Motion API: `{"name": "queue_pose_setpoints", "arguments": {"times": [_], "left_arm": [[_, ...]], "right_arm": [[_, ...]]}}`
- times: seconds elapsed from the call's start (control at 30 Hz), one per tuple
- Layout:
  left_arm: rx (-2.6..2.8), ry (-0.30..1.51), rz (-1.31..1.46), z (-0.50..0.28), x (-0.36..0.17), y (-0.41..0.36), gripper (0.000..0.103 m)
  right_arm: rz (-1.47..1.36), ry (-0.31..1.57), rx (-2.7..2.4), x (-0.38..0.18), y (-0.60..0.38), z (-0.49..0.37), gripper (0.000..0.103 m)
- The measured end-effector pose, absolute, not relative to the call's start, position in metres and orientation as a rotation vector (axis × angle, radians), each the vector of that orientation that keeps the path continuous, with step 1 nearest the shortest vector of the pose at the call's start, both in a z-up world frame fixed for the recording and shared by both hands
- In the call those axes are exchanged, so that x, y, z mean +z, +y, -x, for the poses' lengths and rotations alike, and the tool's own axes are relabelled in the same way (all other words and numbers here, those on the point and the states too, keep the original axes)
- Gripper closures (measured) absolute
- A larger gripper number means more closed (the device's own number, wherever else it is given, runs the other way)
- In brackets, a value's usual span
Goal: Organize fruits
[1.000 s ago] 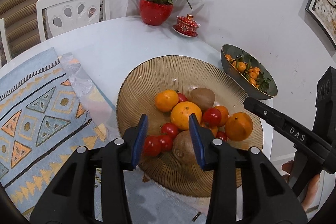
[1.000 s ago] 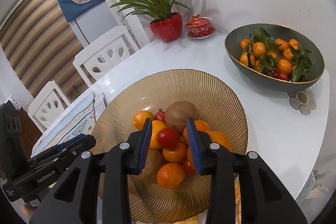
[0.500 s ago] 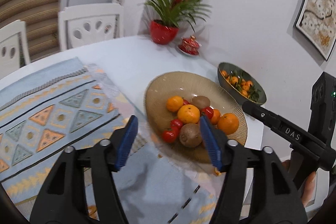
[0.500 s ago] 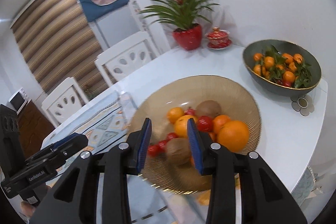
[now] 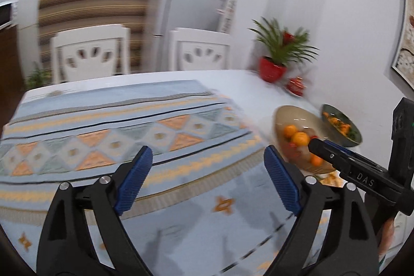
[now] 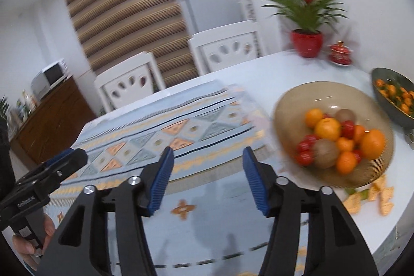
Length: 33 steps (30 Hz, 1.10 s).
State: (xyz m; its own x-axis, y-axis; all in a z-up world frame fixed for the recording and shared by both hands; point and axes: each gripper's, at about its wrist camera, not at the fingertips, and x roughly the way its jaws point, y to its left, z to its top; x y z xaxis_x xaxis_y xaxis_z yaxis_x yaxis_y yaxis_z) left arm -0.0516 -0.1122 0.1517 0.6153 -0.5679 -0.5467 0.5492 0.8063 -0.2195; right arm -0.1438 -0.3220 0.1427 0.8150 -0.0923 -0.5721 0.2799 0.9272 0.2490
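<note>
Lettering "DAS" is read on the right gripper (image 5: 333,154) — both it and the left gripper (image 5: 208,175) are held wide apart, empty, beside the amber ribbed glass bowl (image 6: 289,105) of fruits (image 6: 339,137).

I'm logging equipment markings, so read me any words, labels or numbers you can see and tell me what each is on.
"DAS": white letters on the right gripper body, seen from the left wrist camera.
Small white label on the left gripper body: too blurred to read.
No other text is legible.
</note>
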Motion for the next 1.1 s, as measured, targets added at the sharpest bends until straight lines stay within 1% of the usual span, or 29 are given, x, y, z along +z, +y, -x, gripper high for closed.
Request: {"name": "queue_pose_setpoints", "arguments": {"times": [0.07, 0.23, 0.33, 0.53, 0.73, 1.1], "left_arm": [[-0.592, 0.643, 0.032, 0.051, 0.146, -0.089, 0.013], [-0.463, 0.647, -0.002, 0.050, 0.125, -0.043, 0.011], [-0.404, 0.653, -0.021, 0.049, 0.111, -0.023, 0.011], [-0.351, 0.669, -0.020, 0.040, 0.078, -0.007, 0.010], [-0.334, 0.686, 0.003, 0.031, 0.053, 0.000, 0.007], [-0.360, 0.703, 0.016, 0.031, 0.047, -0.005, 0.006]], "right_arm": [[-0.322, 0.602, -0.179, 0.137, -0.303, 0.135, 0.042], [-0.288, 0.639, -0.137, 0.117, -0.256, 0.113, 0.028], [-0.258, 0.670, -0.115, 0.100, -0.230, 0.101, 0.024], [-0.216, 0.714, -0.103, 0.067, -0.197, 0.089, 0.020], [-0.159, 0.749, -0.133, 0.046, -0.187, 0.078, 0.020], [-0.158, 0.745, -0.195, 0.045, -0.195, 0.087, 0.017]]}}
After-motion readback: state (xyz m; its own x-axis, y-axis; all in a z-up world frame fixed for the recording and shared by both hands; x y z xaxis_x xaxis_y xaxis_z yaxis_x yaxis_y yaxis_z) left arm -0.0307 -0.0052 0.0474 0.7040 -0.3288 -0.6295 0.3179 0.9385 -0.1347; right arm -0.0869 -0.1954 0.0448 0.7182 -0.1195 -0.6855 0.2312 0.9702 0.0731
